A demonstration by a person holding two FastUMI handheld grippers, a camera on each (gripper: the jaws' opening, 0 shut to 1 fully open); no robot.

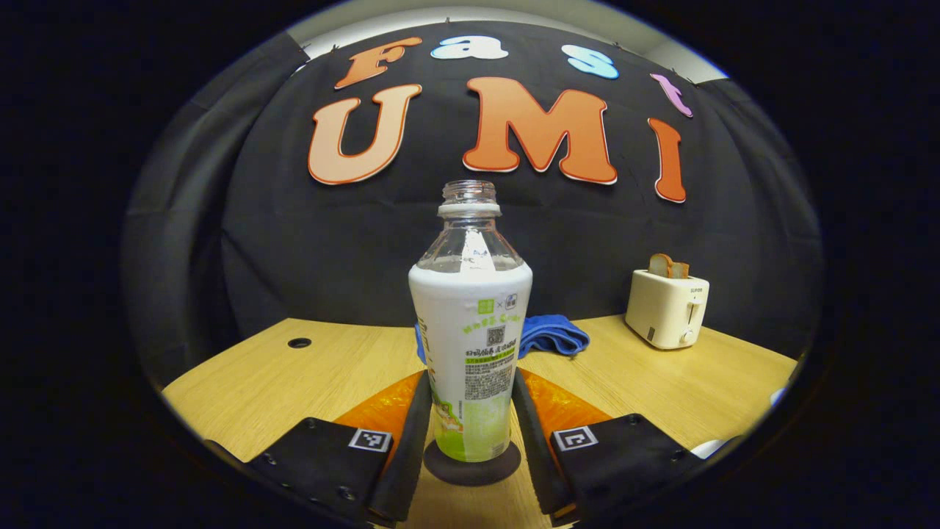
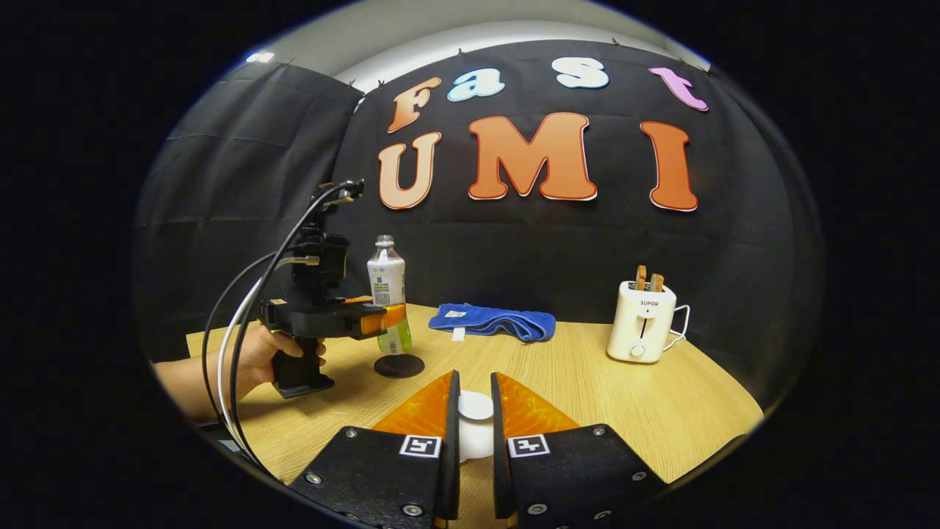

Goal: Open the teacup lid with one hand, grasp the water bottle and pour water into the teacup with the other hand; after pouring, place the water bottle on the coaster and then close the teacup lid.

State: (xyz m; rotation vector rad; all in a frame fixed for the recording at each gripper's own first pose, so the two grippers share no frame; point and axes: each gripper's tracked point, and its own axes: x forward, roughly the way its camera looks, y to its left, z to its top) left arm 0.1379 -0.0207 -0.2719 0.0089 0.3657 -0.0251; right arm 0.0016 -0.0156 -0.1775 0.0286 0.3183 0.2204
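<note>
Left tongs (image 1: 471,419) flank the uncapped water bottle (image 1: 470,323) standing on its coaster (image 1: 472,469), fingers apparently touching. Right tongs (image 2: 471,433) clench the white teacup lid (image 2: 475,405).

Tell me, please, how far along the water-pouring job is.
The uncapped clear plastic bottle stands on the dark round coaster, the left tool flanking it. The right tool clasps a white lid-like piece. Whether pouring happened isn't visible; closing the lid seems left.

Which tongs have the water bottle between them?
The left tongs: their fingers flank the water bottle above the dark coaster. The right tongs grip a small white lid.
</note>
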